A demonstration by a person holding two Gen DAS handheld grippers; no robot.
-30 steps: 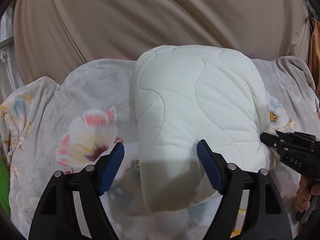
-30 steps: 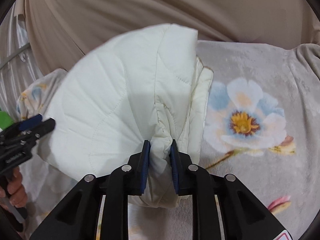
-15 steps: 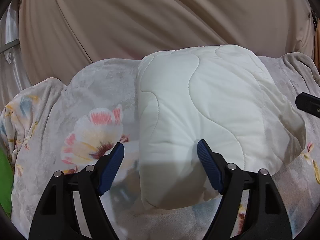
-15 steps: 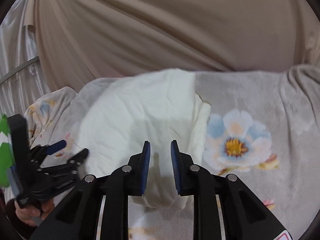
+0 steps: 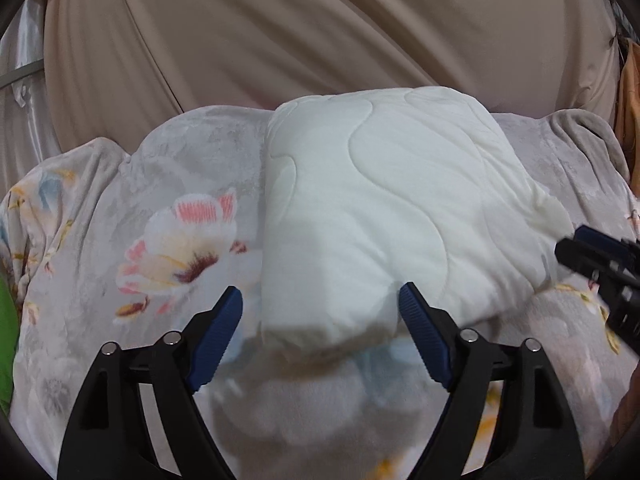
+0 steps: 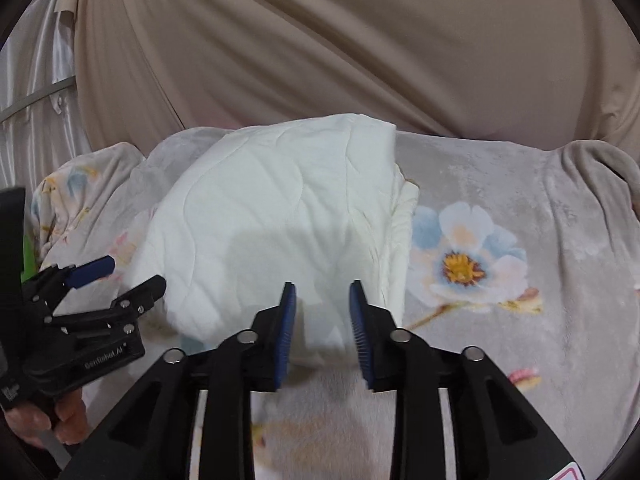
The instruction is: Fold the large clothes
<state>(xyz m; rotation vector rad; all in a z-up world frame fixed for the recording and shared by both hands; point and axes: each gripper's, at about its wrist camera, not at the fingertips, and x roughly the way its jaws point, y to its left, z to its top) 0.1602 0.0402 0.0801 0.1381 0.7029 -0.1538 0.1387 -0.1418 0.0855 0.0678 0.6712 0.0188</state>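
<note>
Item: white quilted garment, folded into a thick bundle and lying on a grey floral blanket in front of a beige curtain. Long axis: runs roughly from 6 to 12 o'clock in the left wrist view, away from the fingers; stacked layer edges show along its 3 o'clock side in the right wrist view. Left gripper: fingers spread wide, holding nothing, the bundle's near end directly at 12 o'clock between the two tips, though contact cannot be told. Right gripper: fingers parted more narrowly, empty, the bundle's near right corner at 12 o'clock, just beyond the tips. Nearer hand, as judged: both are close; the left sits squarer on the near edge, the right nearer the loose layered side.
</note>
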